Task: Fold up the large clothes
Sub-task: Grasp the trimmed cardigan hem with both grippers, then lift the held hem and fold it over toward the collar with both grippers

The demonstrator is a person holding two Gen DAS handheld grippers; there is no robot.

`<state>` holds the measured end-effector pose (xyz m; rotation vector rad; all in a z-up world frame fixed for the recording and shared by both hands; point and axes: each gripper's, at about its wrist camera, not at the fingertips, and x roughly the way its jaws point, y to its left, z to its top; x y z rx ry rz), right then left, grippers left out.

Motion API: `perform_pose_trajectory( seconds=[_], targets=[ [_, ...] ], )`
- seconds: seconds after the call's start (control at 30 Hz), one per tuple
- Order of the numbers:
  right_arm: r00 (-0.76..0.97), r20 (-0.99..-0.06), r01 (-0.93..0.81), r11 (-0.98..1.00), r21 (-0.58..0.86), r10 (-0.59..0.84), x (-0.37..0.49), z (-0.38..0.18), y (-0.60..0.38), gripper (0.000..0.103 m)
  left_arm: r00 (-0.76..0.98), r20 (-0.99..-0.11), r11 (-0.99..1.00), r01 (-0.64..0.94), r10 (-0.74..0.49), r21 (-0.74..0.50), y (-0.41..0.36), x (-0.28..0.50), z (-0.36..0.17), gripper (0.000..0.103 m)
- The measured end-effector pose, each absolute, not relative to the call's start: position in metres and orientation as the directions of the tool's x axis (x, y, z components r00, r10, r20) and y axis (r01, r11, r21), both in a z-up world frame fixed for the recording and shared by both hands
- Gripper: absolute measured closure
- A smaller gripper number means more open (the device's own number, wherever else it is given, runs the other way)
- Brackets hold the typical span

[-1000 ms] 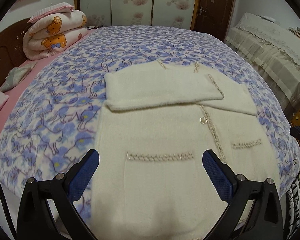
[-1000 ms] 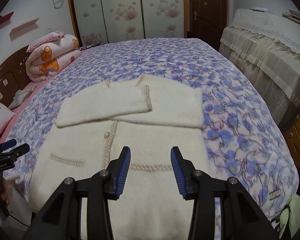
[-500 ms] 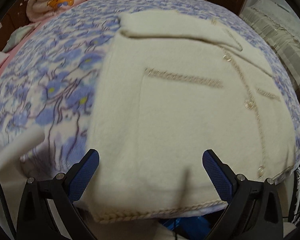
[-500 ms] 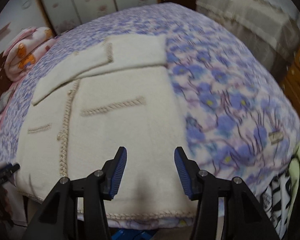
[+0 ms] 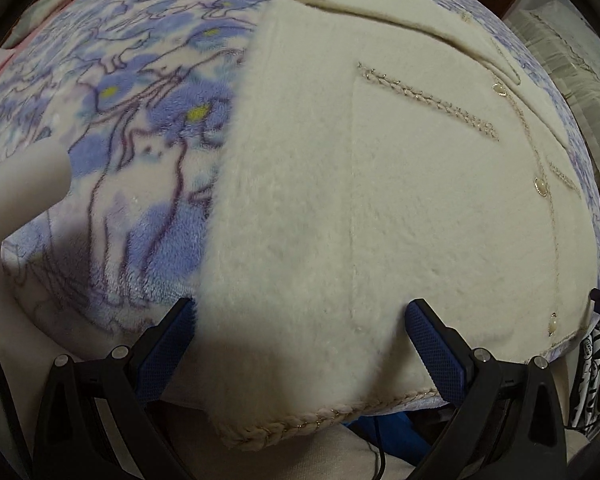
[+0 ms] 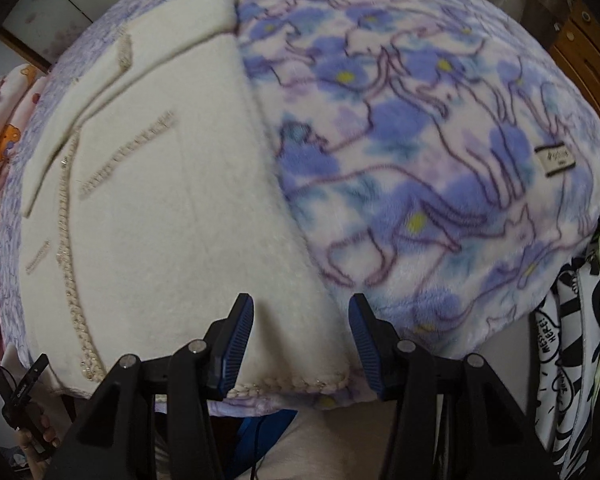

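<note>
Cream cardigan: flat on blue flowered blanket, sleeves folded across, hem at bed edge. Left gripper: spread wide over hem corner. Right gripper: spread over opposite corner.

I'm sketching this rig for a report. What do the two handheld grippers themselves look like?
The two match. The left gripper has black angular finger arms with silver round fasteners at the joints, ending in blue pads with a fine dotted texture. The right gripper has the same black arms and silver fasteners, but its blue pads look ribbed. No sleeves or readable markings show on the fingers.
</note>
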<state>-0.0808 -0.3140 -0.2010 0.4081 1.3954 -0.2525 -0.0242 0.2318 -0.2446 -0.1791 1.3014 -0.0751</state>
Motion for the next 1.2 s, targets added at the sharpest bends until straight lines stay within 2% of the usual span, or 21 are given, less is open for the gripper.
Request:
perform_pose_trajectory(
  seconds=[0.37,0.4,0.47,0.5,0.53,0.57,0.7,0.77,0.87,1.0,1.2],
  targets=[
    [0.127,-0.987,0.385,0.912,0.141,0.099,-0.078,-0.224,-0.301,0.053,0.217,-0.948,0.969,-0.040,-0.232,-0.246,0.231,-0.022,-0.265,0.001],
    [0.127,-0.987,0.382,0.913,0.143,0.102,-0.078,-0.225,-0.298,0.053,0.212,-0.947,0.966,-0.043,-0.242,-0.257,0.230,-0.022,-0.266,0.003],
    [0.133,-0.981,0.355,0.917,0.181,0.142,-0.077,-0.225,-0.291,0.071,0.201,-0.942,0.957,-0.046,-0.270,-0.285,0.229,-0.023,-0.268,0.020],
    [0.134,-0.981,0.342,0.922,0.182,0.144,-0.077,-0.225,-0.279,0.086,0.198,-0.939,0.955,-0.043,-0.280,-0.294,0.227,-0.025,-0.267,0.038],
    [0.137,-0.983,0.320,0.934,0.157,0.119,-0.076,-0.222,-0.273,0.088,0.192,-0.931,0.946,-0.027,-0.311,-0.322,0.224,-0.026,-0.265,0.071],
    [0.136,-0.986,0.293,0.946,0.137,0.101,-0.075,-0.220,-0.267,0.089,0.180,-0.916,0.930,-0.017,-0.359,-0.367,0.218,-0.027,-0.263,0.090],
    [0.164,-0.980,0.255,0.954,0.155,0.115,-0.074,-0.206,-0.255,0.091,0.159,-0.929,0.940,-0.015,-0.334,-0.341,0.207,-0.024,-0.250,0.092],
    [0.203,-0.966,0.232,0.950,0.207,0.161,-0.072,-0.190,-0.251,0.091,0.173,-0.903,0.915,-0.024,-0.392,-0.402,0.206,-0.022,-0.236,0.094],
    [0.266,-0.940,0.178,0.948,0.265,0.213,-0.066,-0.161,-0.248,0.092,0.224,-0.847,0.866,-0.022,-0.482,-0.499,0.204,-0.013,-0.206,0.094],
    [0.394,-0.859,0.129,0.906,0.404,0.327,-0.044,-0.114,-0.249,0.092,0.335,-0.719,0.762,-0.004,-0.610,-0.648,0.199,0.013,-0.158,0.094],
    [0.537,-0.728,0.070,0.837,0.542,0.426,0.016,-0.060,-0.269,0.092,0.485,-0.601,0.703,0.042,-0.636,-0.710,0.198,0.073,-0.102,0.094]
  ],
)
